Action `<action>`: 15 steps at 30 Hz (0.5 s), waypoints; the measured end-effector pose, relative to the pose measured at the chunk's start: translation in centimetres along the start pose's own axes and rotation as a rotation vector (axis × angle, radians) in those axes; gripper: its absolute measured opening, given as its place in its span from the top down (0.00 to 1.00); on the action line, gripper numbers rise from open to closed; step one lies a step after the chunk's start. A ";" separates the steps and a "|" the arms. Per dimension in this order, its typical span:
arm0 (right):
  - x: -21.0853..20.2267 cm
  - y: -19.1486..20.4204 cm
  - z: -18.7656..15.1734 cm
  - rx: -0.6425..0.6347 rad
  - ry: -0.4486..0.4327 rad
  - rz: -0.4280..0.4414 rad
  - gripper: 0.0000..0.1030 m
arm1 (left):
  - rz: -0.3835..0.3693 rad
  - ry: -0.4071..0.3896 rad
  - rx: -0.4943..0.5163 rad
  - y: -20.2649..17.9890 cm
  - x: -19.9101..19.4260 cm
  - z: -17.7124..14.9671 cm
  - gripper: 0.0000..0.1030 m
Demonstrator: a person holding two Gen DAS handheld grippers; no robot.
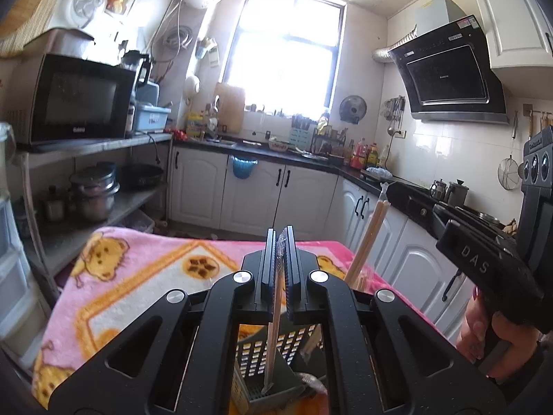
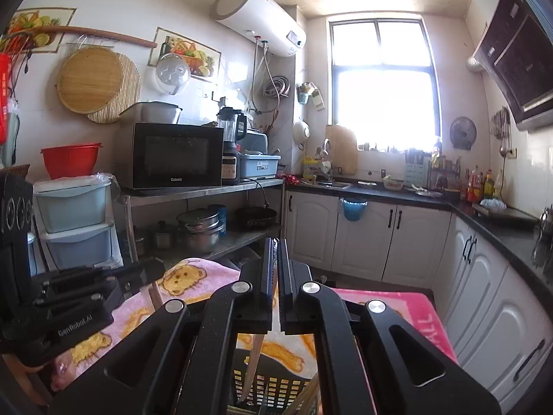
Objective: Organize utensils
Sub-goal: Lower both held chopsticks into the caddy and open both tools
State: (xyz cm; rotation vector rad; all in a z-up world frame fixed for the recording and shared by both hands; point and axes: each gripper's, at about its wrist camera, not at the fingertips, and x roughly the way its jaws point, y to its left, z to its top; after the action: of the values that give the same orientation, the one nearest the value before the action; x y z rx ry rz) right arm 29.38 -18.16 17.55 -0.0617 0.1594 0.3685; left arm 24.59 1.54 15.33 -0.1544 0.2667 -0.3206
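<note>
My left gripper is shut on a plastic-wrapped pair of wooden chopsticks. They hang down with their tips inside a perforated utensil basket below the jaws. My right gripper is shut on another pair of chopsticks, which slants down into the same dark basket. In the left wrist view that second pair rises at the right, beside the hand on the right tool. A grey utensil lies in the basket.
The basket stands on a table under a pink bear-print blanket. A metal shelf with a microwave and pots is at the left. White cabinets and a dark counter run behind and to the right.
</note>
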 end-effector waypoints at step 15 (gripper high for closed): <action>2.0 -0.7 -3.4 0.064 0.086 -0.017 0.97 | -0.002 0.068 -0.025 0.3 1.6 -3.5 0.98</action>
State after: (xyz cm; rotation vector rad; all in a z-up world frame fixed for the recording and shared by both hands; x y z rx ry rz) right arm 31.01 -18.37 13.90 -0.0160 0.2557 0.3435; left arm 25.14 0.90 11.61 -0.1683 0.3381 -0.3247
